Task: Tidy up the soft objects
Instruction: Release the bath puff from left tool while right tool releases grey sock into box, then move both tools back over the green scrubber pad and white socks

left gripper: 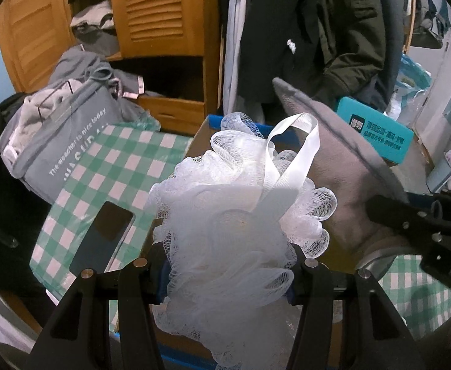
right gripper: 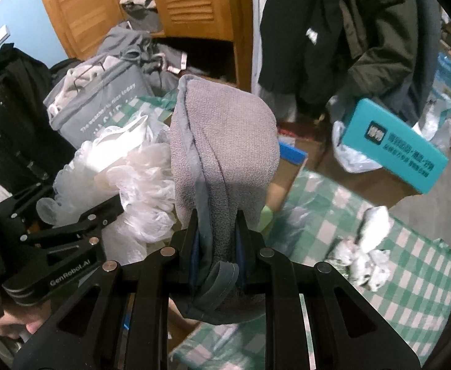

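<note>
My left gripper (left gripper: 225,262) is shut on a white mesh bath sponge (left gripper: 231,231) with a white ribbon loop (left gripper: 299,141), held above an open cardboard box with blue edging (left gripper: 208,123). My right gripper (right gripper: 217,237) is shut on a folded grey towel (right gripper: 225,141), held up just right of the sponge. In the left wrist view the towel (left gripper: 333,160) and the right gripper's black body (left gripper: 426,225) show at right. In the right wrist view the sponge (right gripper: 123,166) and the left gripper's body (right gripper: 71,231) show at left.
A green-and-white checked cloth (left gripper: 117,166) covers the surface, with a dark phone (left gripper: 102,240) on it. A grey bag of clothes (left gripper: 62,132), a wooden wardrobe (left gripper: 163,15), hanging dark coats (left gripper: 302,30), a teal box (left gripper: 376,129) and crumpled white plastic (right gripper: 367,240) surround it.
</note>
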`<action>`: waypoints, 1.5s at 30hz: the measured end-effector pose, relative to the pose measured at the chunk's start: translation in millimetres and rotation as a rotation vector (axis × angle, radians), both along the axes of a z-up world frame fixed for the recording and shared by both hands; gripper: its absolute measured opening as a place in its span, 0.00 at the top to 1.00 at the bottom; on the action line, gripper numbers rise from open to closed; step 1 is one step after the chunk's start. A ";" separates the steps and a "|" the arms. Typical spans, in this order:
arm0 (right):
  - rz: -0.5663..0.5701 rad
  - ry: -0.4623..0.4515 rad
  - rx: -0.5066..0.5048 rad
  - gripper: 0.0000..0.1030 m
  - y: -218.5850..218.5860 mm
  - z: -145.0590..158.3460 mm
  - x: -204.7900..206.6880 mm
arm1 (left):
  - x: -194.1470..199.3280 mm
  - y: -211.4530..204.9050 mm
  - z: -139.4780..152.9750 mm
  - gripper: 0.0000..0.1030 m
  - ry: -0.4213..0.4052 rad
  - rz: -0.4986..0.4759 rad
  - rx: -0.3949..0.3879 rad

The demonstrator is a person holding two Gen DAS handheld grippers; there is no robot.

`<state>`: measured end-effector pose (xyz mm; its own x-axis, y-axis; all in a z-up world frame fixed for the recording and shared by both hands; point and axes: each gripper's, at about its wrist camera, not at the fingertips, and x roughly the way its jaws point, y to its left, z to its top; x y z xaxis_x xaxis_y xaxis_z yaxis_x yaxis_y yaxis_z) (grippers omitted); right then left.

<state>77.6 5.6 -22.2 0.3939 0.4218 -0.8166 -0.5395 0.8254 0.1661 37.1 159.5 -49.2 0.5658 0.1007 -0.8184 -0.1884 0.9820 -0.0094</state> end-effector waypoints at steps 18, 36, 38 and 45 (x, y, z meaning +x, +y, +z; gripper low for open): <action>-0.003 0.061 -0.036 0.51 16.9 -27.4 11.4 | 2.6 4.8 -13.2 0.26 0.056 0.043 0.023; -0.121 0.022 -0.030 0.36 -45.3 -17.0 10.9 | -5.0 -37.8 9.4 0.20 -0.003 -0.061 0.022; -0.140 0.025 -0.026 0.36 -54.7 -18.4 10.8 | -3.3 -46.4 8.9 0.20 -0.003 -0.082 0.014; -0.197 0.038 -0.032 0.36 -89.4 -27.6 12.4 | 1.3 -77.5 9.1 0.20 -0.003 -0.146 0.017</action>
<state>90.0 -83.8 -49.8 0.4350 0.3134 -0.8441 -0.3606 0.9196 0.1556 38.4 81.9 -40.1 0.5781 0.0305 -0.8154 -0.0431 0.9990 0.0068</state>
